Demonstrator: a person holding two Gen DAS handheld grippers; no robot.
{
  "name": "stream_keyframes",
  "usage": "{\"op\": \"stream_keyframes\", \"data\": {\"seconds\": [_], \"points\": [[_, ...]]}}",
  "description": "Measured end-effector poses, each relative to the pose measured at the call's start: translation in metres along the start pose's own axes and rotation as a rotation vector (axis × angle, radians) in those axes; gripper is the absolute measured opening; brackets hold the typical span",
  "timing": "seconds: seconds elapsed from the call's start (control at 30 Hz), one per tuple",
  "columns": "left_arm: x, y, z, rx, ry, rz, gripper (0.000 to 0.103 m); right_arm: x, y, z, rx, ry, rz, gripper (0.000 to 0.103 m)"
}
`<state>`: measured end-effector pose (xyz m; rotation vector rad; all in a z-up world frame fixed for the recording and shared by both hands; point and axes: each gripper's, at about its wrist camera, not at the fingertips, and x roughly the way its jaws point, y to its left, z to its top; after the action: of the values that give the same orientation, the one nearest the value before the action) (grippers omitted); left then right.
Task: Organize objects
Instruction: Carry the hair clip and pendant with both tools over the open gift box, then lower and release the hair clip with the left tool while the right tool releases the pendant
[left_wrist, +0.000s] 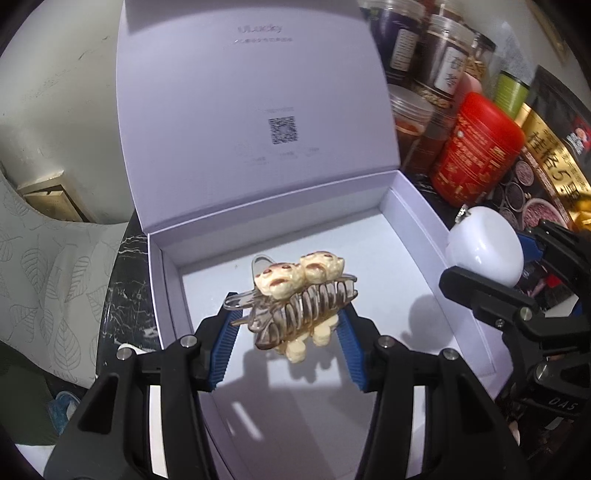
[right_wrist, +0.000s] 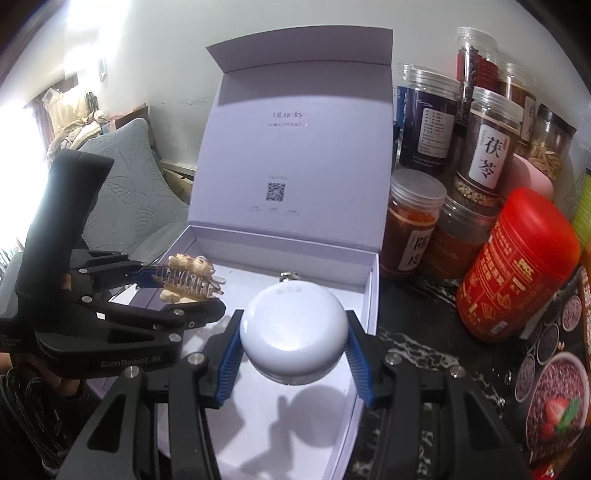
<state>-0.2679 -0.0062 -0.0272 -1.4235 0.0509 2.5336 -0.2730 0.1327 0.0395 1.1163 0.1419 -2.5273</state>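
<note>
**Holding two items over an open white box**

Standing on a dark marbled tabletop (right_wrist: 424, 343), the white gift box (left_wrist: 413, 199) is the largest thing here; its hinged lid (right_wrist: 291, 147) is raised upright, showing a printed QR code and the word "ULucky" on the inside. The floor of the box is bare white card.

The right gripper (right_wrist: 293, 343) has its blue-padded fingers spread fairly wide and clamped on either side of a round white case (right_wrist: 293, 332), smooth and glossy, with a small metal clasp at its far edge. The case hangs over the right part of the box, near the right wall.

The left gripper (left_wrist: 288, 332) is closed to a narrower gap, pinching a translucent brown hair claw clip (left_wrist: 295, 302) by its sides. The clip's teeth are interlocked, and cream-coloured cartoon figures sit along its top and bottom. It hangs above the left part of the box, clear of the floor, casting a shadow below.

To the right of the box stand clear jars (right_wrist: 484, 147) of dried goods and a red canister (right_wrist: 517, 266).
</note>
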Motion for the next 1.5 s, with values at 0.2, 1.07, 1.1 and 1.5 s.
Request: {"op": "stream_keyframes", "data": {"seconds": [0.2,1.07,1.1,1.5], "points": [[0.012,0.005,0.007,-0.004,0.016,0.012,0.049,0.023,-0.006,0.011,-0.001,0.037,0.000,0.052],[0.041,0.011,0.022,0.037,0.091,0.043,0.050,0.092,-0.008,0.030,-0.079,0.177,0.048,0.052],[0.041,0.011,0.022,0.038,0.091,0.044,0.050,0.094,-0.008,0.031,-0.078,0.185,0.050,0.052],[0.039,0.005,0.023,0.048,0.096,0.058,0.050,0.102,-0.004,0.034,-0.075,0.209,0.061,0.052]]}}
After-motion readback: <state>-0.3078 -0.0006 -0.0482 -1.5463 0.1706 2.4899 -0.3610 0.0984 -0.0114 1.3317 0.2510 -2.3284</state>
